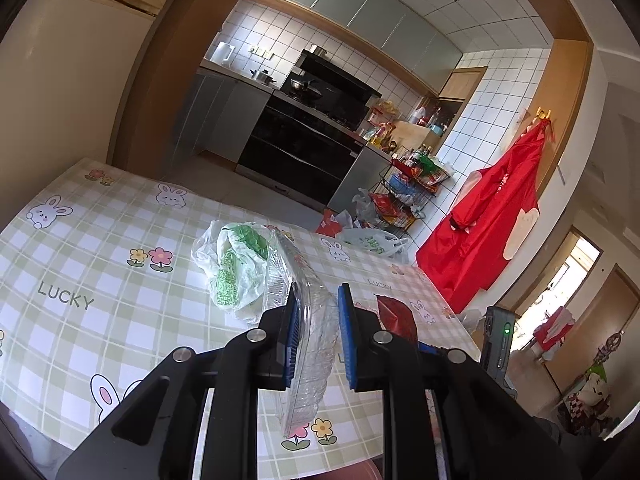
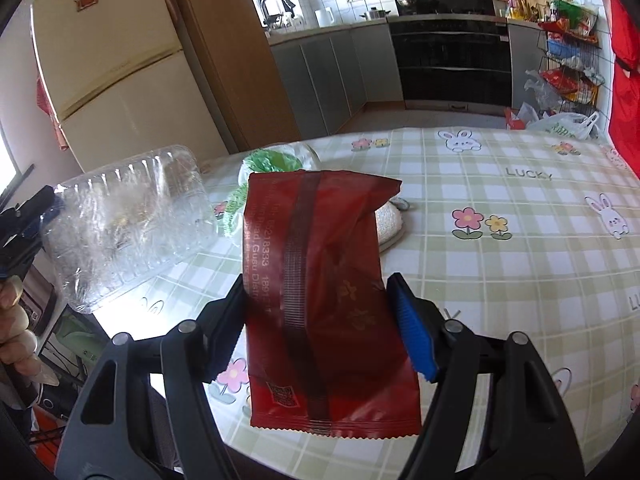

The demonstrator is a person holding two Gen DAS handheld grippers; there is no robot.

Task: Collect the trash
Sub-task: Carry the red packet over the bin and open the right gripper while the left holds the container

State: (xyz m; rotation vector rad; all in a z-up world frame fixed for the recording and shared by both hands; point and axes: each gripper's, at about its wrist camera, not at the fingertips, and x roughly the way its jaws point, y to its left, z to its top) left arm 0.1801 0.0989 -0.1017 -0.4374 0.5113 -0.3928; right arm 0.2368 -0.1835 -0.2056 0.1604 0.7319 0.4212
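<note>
Kitchen cabinets, a dark oven and a cream fridge ring a table [image 1: 80, 248] under a green checked cloth printed with rabbits and flowers. Both hands already carry trash above it. The left gripper [image 1: 316, 336] is drawn in narrow, pinching a clear plastic clamshell box [image 1: 300, 312] by its edge, so the box stands on its side with its long axis running forward and away between the blue pads; in the right wrist view the same box [image 2: 128, 224] hangs out over the table's left edge, beside the fingers of the person's hand [image 2: 16, 320]. The right gripper [image 2: 320, 328] stands fairly wide, clamped across the width of a dark red snack wrapper [image 2: 320, 280] whose long axis lies along the fingers, its far end lifted off the cloth. Still lying on the table is a crumpled green and white plastic bag [image 1: 236, 264], ahead of both grippers and just beyond the tip of the clear box, closer to the left hand. Both grippers tilt downward toward the tabletop, the right one more steeply. No bin shows in either view, so where these two pieces go next cannot be told; the bag probably waits until a gripper is free.
</note>
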